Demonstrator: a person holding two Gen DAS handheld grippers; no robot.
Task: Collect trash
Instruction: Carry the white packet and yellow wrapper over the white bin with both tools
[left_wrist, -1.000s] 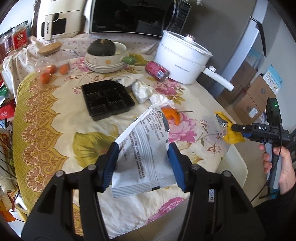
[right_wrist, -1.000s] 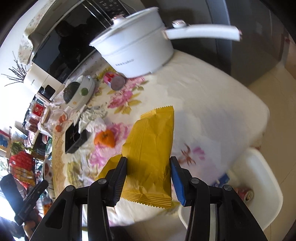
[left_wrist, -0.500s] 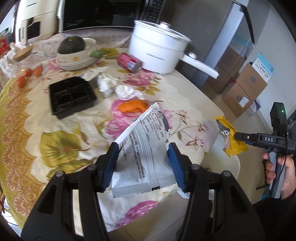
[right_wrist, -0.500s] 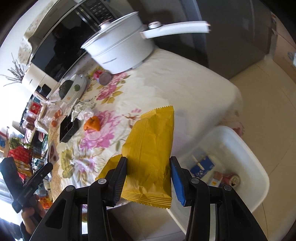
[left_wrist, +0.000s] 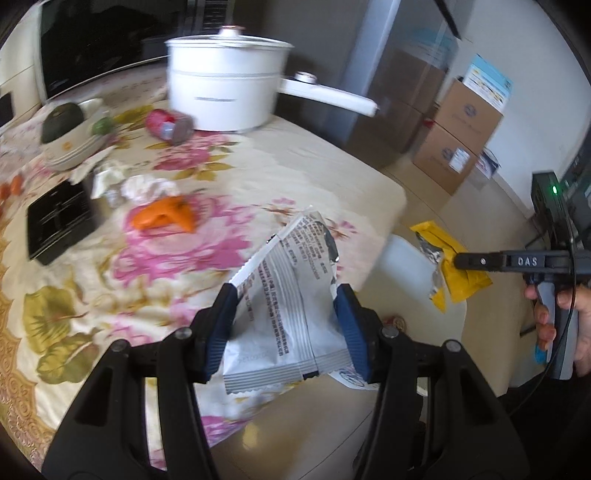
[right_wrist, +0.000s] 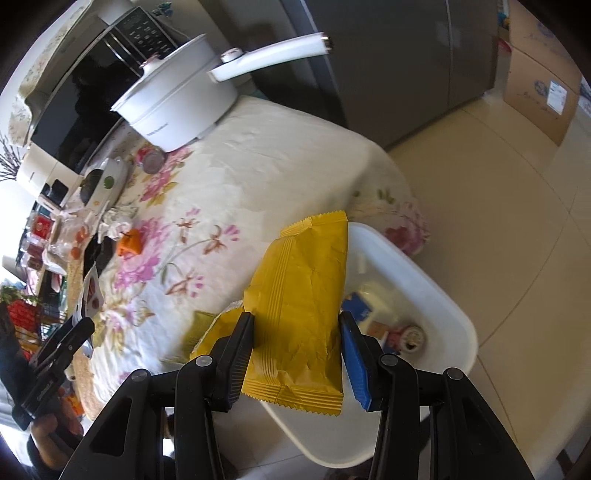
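My left gripper (left_wrist: 288, 332) is shut on a silver snack wrapper (left_wrist: 291, 295) and holds it over the table's near edge. My right gripper (right_wrist: 297, 360) is shut on a yellow snack wrapper (right_wrist: 303, 299) and holds it above the white trash bin (right_wrist: 447, 314), which stands on the floor beside the table and holds a can and cartons. The yellow wrapper (left_wrist: 454, 266) and right gripper (left_wrist: 476, 260) also show at the right of the left wrist view. An orange peel (left_wrist: 166, 218), crumpled tissues (left_wrist: 144, 186), a black plastic tray (left_wrist: 59, 221) and a red can (left_wrist: 168, 123) lie on the table.
A white pot (left_wrist: 225, 81) with a long handle stands at the back of the floral tablecloth (left_wrist: 92, 295). A bowl with a dark squash (left_wrist: 62, 118) sits at the left. Cardboard boxes (left_wrist: 461, 136) stand on the floor at the right. A microwave (right_wrist: 85, 103) is behind the pot.
Both grippers have moved right, off toward the table's edge, each still holding its wrapper. The white bin has come fully into the right wrist view, under the yellow wrapper.
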